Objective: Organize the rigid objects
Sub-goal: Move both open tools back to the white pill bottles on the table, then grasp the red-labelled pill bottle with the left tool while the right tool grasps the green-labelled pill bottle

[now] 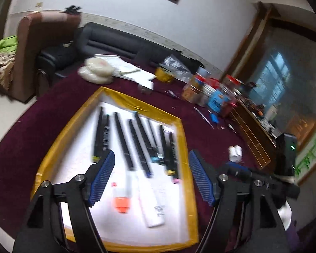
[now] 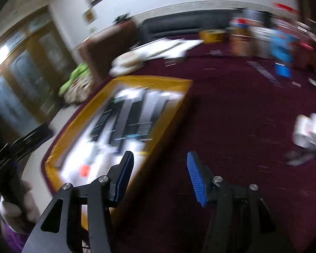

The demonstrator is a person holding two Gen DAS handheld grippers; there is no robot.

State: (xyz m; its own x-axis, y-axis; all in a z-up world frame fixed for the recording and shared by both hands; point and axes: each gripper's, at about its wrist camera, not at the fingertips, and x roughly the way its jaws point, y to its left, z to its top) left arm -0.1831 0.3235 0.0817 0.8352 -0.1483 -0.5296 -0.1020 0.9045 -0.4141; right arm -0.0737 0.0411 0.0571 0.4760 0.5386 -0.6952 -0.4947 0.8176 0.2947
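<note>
Blue ribbed pads face each other across a wide gap on the left claw [image 1: 150, 177], which hangs spread above the near half of the tray with nothing between its pads. Under it a white tube [image 1: 151, 206] and an orange-capped piece [image 1: 121, 204] lie on the white liner, apart from each other. Just beyond them a row of black pens and slim boxes [image 1: 137, 139] lies side by side, running lengthwise toward the far rim, with strips of bare liner between them.

To the tray's right, the right claw [image 2: 160, 177] stands partly spread and holds nothing; its left pad hangs over the yellow rim of the tray [image 2: 168, 113], its right pad over bare maroon cloth. That view is badly blurred.

Yellow tape borders the tray on all four sides, and its near edge lies close to the curved lip of the bench [image 1: 31, 116]. Right of the tray the cloth is open as far as a small white bottle [image 1: 235, 153] lying on its side. Farther back, white papers [image 1: 132, 69] and a plastic bag [image 1: 95, 71] lie past the far rim, and jars and tins [image 1: 202, 88] crowd the far right. A dark sofa [image 1: 115, 40] stands behind the bench.
</note>
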